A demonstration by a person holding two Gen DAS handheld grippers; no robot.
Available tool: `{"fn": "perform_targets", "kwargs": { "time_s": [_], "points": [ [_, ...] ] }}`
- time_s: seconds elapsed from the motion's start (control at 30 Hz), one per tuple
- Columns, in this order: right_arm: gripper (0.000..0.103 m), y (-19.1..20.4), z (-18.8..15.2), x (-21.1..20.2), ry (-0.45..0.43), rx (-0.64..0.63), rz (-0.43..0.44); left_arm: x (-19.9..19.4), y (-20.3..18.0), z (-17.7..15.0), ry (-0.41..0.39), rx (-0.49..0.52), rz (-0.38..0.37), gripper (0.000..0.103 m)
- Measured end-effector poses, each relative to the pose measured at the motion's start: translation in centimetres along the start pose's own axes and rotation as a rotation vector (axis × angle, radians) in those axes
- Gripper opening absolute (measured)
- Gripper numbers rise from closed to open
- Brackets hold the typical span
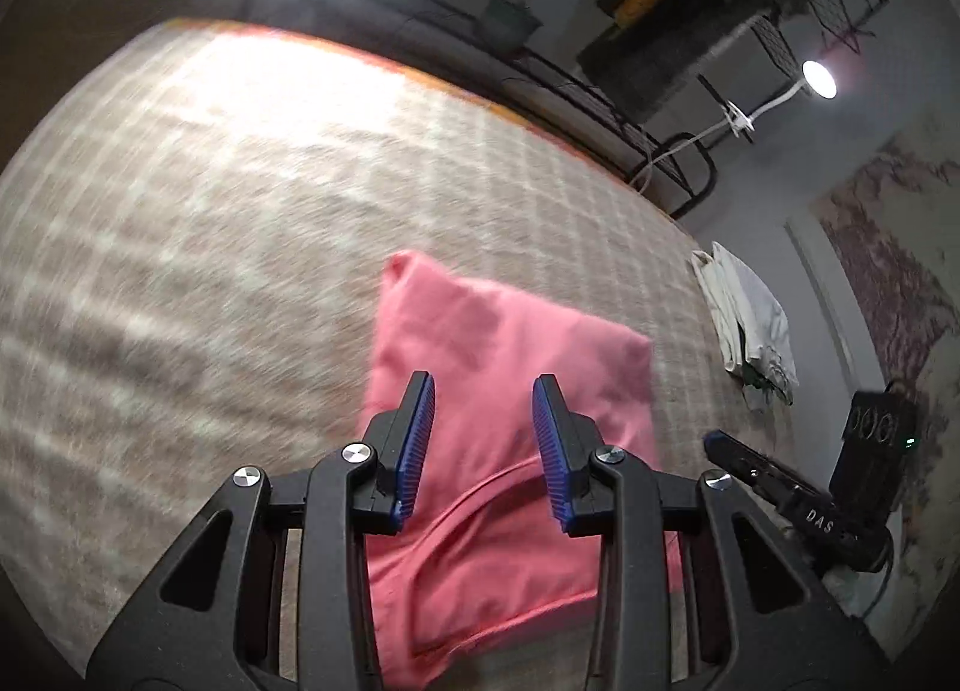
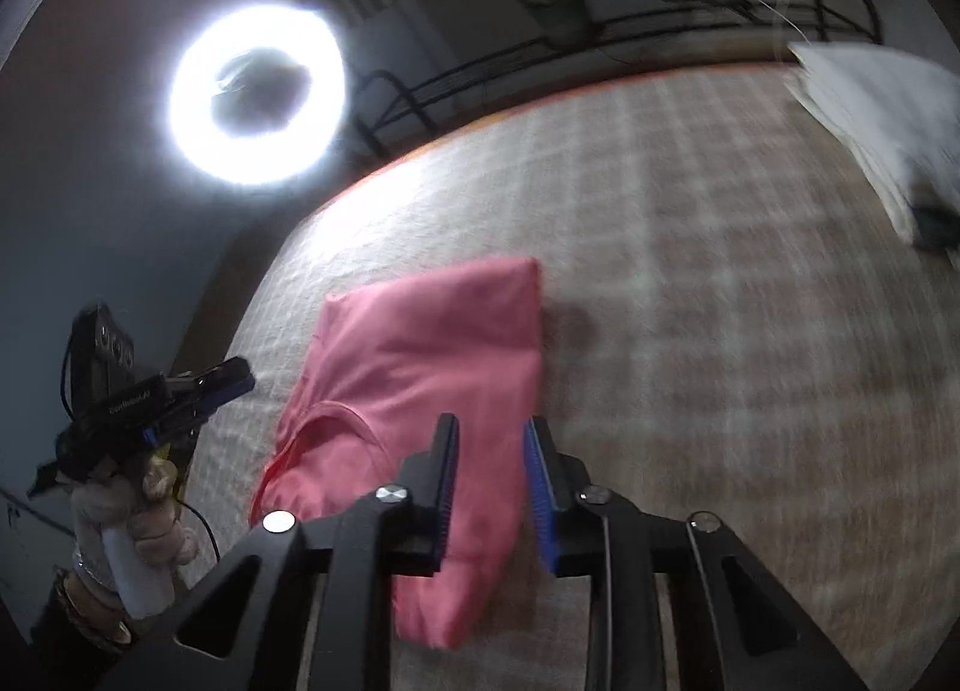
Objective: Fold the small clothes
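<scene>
A folded pink garment (image 1: 510, 343) lies on the checked bedspread (image 1: 210, 223); its neckline seam faces me. My left gripper (image 1: 483, 379) hovers over its near half, blue pads (image 1: 420, 439) apart, nothing pinched between them. In the right wrist view the same pink garment (image 2: 420, 343) lies flat. My right gripper (image 2: 492, 421) stands over its right edge with a narrow gap, and the pads do not press on the cloth. A person's hand (image 2: 144, 499) holds the left gripper (image 2: 198, 391) off the bed's left side. The right gripper's tip (image 1: 720, 445) shows at the right.
A stack of folded white clothes (image 1: 744, 319) (image 2: 870, 109) lies near the bed's far right edge. A black metal bed rail (image 1: 570, 85) runs along the far side. A ring light (image 2: 258, 97) glares beyond the bed, and a small lamp (image 1: 819, 79) shines at the right.
</scene>
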State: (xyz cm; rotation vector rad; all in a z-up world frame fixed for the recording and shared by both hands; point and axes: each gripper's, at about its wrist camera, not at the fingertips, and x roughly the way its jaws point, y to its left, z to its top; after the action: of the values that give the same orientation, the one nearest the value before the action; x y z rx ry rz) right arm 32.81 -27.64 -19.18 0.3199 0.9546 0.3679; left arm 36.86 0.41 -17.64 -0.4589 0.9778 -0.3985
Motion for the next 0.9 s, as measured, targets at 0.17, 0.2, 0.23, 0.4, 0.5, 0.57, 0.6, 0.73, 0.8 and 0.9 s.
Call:
{"fn": "perform_targets", "kwargs": {
  "time_s": [0.17,0.2,0.23,0.4,0.5,0.57,0.6,0.73,0.8,0.9],
  "points": [
    [0.02,5.8,3.1,3.1,-0.034,-0.234,-0.028,4.2,-3.3,0.9,0.019,0.101,0.033,0.033],
    [0.02,6.3,3.6,3.9,-0.033,-0.249,-0.03,4.9,-3.3,1.0,0.029,0.11,0.047,0.033],
    [0.02,6.6,4.1,5.0,-0.025,-0.252,-0.029,5.5,-3.3,0.9,0.041,0.118,0.061,0.033],
    [0.016,5.8,3.5,10.0,0.073,-0.287,-0.078,8.1,-1.8,0.0,0.079,0.15,0.129,0.033],
    [0.014,5.1,3.1,10.4,0.09,-0.324,-0.107,7.8,-2.0,0.7,0.087,0.135,0.116,0.03],
    [0.015,4.6,3.9,9.7,0.087,-0.282,-0.086,7.0,-2.0,1.7,0.042,0.103,0.108,0.03],
    [0.016,4.5,4.3,9.1,0.066,-0.272,-0.076,6.8,-2.1,2.0,0.03,0.096,0.101,0.03],
    [0.019,4.3,6.1,7.9,-0.001,-0.217,-0.046,7.1,-2.1,3.1,0.002,0.09,0.12,0.03],
    [0.019,4.1,6.3,8.4,0.008,-0.208,-0.053,8.0,-1.4,3.2,0.016,0.073,0.142,0.03],
    [0.019,3.4,6.0,9.7,0.043,-0.196,-0.095,9.1,0.1,2.8,0.031,0.067,0.198,0.03]
  ]
}}
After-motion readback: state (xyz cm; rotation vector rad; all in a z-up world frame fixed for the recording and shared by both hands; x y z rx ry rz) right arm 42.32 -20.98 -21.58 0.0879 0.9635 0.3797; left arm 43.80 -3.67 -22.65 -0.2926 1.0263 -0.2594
